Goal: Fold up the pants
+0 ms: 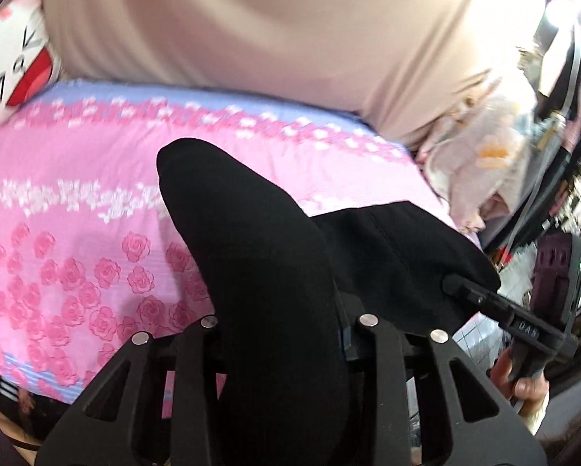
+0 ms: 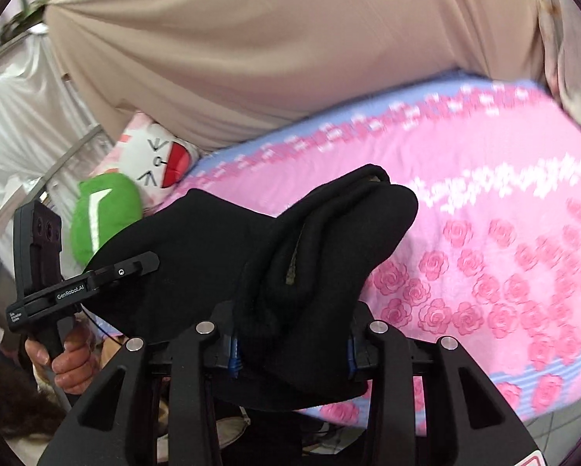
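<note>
Currently the pants are off the bed, bunched and hanging between my two tools above the pink rose sheet. No flat, squared fold shows in either view, so I judge the task to be at an early or middle stage: the garment is gathered and raised, and it must be laid out on the bed, aligned and folded over before the job is done. How many folds the bundle already contains cannot be read, since the black cloth shows almost no detail.

Left tongs: the jaws stand partly closed, with a thick roll of black cloth running up between them. I am gripping the pants here. In the right wrist view, the same tool appears at the left edge, its fingertips against the cloth edge, with my hand on the handle.

Right tongs: the jaws stand partly closed, and a folded bulk of cloth fills the gap from one blue pad to the other. I am gripping the pants here as well. A short zipper or seam shows on the fabric just above the jaws.

Beyond the bed hangs a beige curtain. A green cushion and a white and red one lie at the bed's far end, well apart from the pants.
</note>
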`<state>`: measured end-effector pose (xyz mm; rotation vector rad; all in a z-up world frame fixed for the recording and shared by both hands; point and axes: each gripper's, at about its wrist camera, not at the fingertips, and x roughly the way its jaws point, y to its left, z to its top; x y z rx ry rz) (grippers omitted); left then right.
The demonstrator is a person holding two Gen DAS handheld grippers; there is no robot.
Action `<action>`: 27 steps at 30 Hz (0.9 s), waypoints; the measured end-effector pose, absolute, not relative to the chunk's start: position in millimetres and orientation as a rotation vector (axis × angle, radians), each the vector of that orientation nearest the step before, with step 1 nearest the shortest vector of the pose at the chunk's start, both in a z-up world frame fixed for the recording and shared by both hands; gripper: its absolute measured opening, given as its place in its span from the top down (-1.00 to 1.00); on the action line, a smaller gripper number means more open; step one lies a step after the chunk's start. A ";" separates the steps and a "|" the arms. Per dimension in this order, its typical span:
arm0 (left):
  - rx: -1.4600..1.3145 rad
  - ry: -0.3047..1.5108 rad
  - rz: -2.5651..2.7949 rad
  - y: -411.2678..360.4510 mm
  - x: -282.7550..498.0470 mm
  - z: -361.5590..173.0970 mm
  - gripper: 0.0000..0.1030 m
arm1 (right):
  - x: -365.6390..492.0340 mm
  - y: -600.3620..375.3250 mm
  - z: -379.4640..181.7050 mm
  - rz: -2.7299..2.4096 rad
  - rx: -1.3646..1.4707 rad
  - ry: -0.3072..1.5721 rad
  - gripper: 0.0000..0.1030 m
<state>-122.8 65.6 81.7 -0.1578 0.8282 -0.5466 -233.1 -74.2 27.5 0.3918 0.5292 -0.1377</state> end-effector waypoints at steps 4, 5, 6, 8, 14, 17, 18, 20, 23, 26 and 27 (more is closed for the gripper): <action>-0.160 0.737 -0.599 75.1 -142.3 119.8 0.41 | -260.5 -55.0 61.5 -0.116 0.331 0.442 0.30; -0.159 0.707 -0.607 77.0 -145.6 129.5 0.41 | -266.9 -51.6 71.9 -0.111 0.314 0.411 0.30; -0.155 0.673 -0.613 78.4 -149.1 139.3 0.41 | -269.4 -48.7 82.4 -0.106 0.300 0.383 0.30; -0.143 0.585 -0.620 81.7 -155.8 161.6 0.40 | -275.7 -45.2 103.7 -0.096 0.271 0.315 0.30; -0.087 0.338 -0.599 74.8 -147.8 222.1 0.39 | -274.3 -44.0 164.4 -0.080 0.166 0.129 0.30; -0.066 0.238 -0.570 68.3 -135.0 247.3 0.38 | -260.1 -49.9 193.0 -0.081 0.118 0.053 0.30; -0.060 0.208 -0.562 67.4 -130.9 254.3 0.37 | -254.6 -52.0 201.2 -0.083 0.102 0.031 0.30; -0.044 0.153 -0.526 60.7 -114.8 267.2 0.36 | -238.3 -60.2 216.3 -0.082 0.075 -0.012 0.29; -0.007 0.084 -0.470 47.5 -86.7 278.0 0.33 | -208.9 -78.5 232.7 -0.084 0.057 -0.053 0.28; 0.027 0.063 -0.432 34.6 -42.3 277.0 0.30 | -170.5 -112.2 236.9 -0.083 0.078 -0.078 0.27; 0.028 0.076 -0.421 31.3 -24.7 273.8 0.30 | -157.7 -123.0 235.8 -0.083 0.087 -0.077 0.26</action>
